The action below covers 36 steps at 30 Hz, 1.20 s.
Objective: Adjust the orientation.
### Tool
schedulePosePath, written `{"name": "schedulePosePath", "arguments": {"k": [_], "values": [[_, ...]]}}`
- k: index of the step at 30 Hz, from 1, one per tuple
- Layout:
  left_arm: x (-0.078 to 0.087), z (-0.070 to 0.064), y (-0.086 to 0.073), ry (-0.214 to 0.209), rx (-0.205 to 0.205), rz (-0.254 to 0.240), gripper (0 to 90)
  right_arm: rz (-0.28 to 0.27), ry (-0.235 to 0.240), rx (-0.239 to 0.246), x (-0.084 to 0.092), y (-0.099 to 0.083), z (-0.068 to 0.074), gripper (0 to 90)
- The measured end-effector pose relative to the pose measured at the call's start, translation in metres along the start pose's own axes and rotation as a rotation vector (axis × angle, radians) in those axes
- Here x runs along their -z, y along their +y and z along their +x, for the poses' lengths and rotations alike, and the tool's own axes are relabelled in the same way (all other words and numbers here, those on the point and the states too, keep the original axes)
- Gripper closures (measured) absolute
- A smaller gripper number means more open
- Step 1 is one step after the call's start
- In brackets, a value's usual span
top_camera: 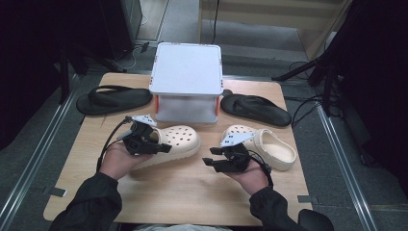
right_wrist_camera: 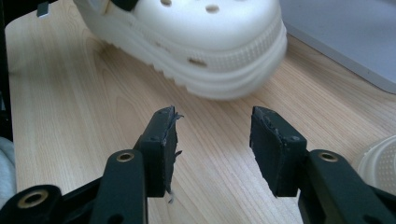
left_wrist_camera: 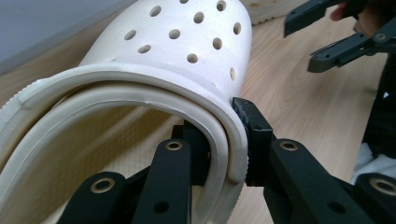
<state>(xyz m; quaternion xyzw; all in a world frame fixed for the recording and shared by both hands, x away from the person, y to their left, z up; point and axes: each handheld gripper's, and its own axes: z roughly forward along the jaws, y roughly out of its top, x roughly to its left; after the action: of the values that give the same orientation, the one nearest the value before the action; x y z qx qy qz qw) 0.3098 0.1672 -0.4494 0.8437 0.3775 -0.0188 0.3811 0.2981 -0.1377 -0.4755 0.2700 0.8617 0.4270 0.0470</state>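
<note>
A cream clog (top_camera: 177, 140) with holes lies on the wooden table (top_camera: 183, 192) in front of the white box. My left gripper (top_camera: 161, 147) is shut on this clog's side wall; in the left gripper view the rim (left_wrist_camera: 229, 140) is pinched between the two black jaws. A second cream clog (top_camera: 269, 144) rests to the right. My right gripper (top_camera: 210, 161) hovers open just left of that second clog, nothing between its fingertips (right_wrist_camera: 163, 140). In the right gripper view the held clog's toe (right_wrist_camera: 219, 51) is just ahead of the jaws.
A white box (top_camera: 186, 82) with orange corners stands at the table's back centre. One black flip-flop (top_camera: 113, 99) lies at the back left, another (top_camera: 256, 108) at the back right. Bare wood stretches along the front of the table.
</note>
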Motion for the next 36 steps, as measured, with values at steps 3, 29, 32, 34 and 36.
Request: {"name": "schedulePosePath", "arguments": {"k": [3, 29, 32, 34, 36], "values": [[-0.008, -0.01, 0.0, -0.001, -0.017, -0.003, 76.6, -0.001, -0.001, 0.004, 0.0, 0.0, 0.0, 51.7], [-0.043, -0.013, -0.009, 0.007, -0.022, 0.046, 71.7, 0.004, 0.001, 0.008, -0.006, 0.0, 0.003, 51.8], [-0.042, -0.013, -0.009, 0.022, -0.029, 0.047, 64.4, 0.003, 0.003, 0.006, -0.007, 0.0, 0.003, 51.8], [-0.04, -0.013, -0.009, 0.034, -0.036, 0.054, 60.2, 0.003, 0.001, 0.007, -0.006, 0.0, 0.003, 51.8], [-0.037, -0.012, -0.009, 0.035, -0.033, 0.052, 56.6, 0.0, -0.001, 0.007, -0.006, 0.0, 0.003, 51.8]]}}
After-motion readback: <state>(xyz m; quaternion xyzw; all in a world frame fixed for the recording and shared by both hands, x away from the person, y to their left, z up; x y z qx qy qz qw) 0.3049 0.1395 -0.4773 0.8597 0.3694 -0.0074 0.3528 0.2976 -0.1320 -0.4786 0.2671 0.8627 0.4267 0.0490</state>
